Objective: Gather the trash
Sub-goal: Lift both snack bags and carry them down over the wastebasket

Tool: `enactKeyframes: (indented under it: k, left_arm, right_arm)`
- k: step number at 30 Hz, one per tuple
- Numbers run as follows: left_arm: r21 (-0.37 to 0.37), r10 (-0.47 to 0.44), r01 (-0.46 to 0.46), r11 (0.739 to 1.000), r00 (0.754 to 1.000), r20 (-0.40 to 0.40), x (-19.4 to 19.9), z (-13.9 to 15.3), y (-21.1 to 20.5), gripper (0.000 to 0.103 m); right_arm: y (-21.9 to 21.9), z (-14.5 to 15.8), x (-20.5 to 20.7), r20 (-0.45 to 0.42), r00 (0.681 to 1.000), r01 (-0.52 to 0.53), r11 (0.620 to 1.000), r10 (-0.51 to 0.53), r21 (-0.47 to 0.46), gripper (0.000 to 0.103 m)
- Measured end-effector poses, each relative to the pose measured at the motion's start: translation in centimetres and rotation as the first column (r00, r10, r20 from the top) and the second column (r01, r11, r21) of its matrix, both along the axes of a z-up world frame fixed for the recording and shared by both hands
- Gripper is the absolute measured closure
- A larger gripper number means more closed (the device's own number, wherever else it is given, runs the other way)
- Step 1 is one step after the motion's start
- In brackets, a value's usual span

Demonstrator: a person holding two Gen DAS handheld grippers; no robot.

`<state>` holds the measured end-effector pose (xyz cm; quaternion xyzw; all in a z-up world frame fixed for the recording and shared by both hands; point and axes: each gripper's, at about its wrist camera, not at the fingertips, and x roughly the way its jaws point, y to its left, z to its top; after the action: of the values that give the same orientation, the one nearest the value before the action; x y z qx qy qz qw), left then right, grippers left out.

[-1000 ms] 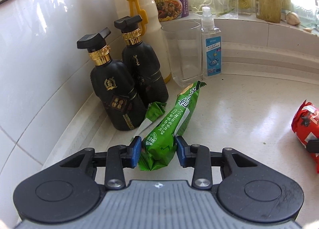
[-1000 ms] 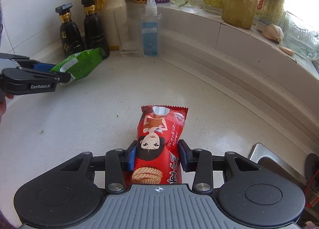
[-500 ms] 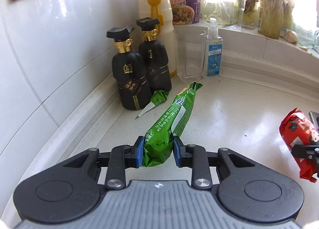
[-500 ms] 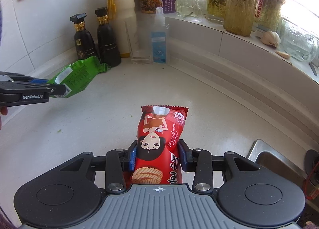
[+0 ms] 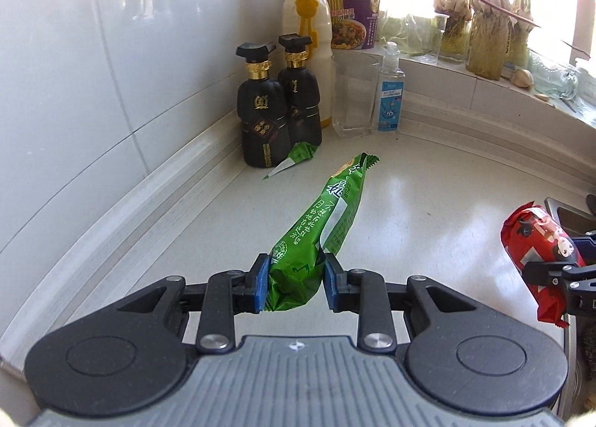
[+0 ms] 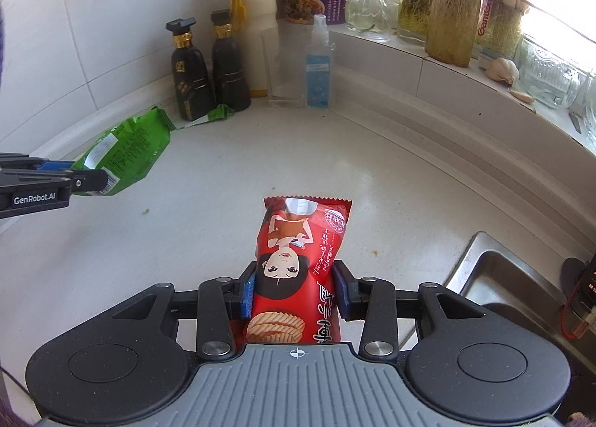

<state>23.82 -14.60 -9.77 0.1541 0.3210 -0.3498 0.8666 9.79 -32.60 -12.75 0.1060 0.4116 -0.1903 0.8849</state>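
Left hand-held gripper (image 5: pixel 294 287) clamped on green wrapper (image 5: pixel 320 226), lifted off worktop (image 5: pixel 428 196) in front of black bottles (image 5: pixel 277 107); right hand-held gripper (image 6: pixel 294 295) pinching red wrapper (image 6: pixel 298 263). Keep squeeze steady; torn green scrap (image 5: pixel 292 161) beside bottles not yet collected

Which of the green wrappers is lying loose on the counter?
The small green scrap beside the black bottles. The long green wrapper is clamped in the left gripper.
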Motion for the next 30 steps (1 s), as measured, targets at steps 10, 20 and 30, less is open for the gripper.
enactKeyframes:
  k: [10,20,30]
  left_arm:
    - [-0.005,0.072,-0.072,0.997,0.997,-0.025,-1.9,1.3,5.4,0.076]
    - [-0.080,0.179,-0.184,0.980,0.981,-0.070,-4.0,2.8,11.6,0.076]
    - [-0.115,0.275,-0.283,0.952,0.958,-0.086,-5.7,2.8,17.3,0.077]
  right_arm:
    - [3.8,0.9,-1.1,-0.006,0.998,-0.065,0.998,0.065,0.007,0.065]
    - [8.4,2.3,-1.9,0.009,0.985,-0.170,0.985,0.171,-0.022,0.065]
    - [13.1,2.4,-2.0,-0.001,0.962,-0.273,0.962,0.273,-0.010,0.065]
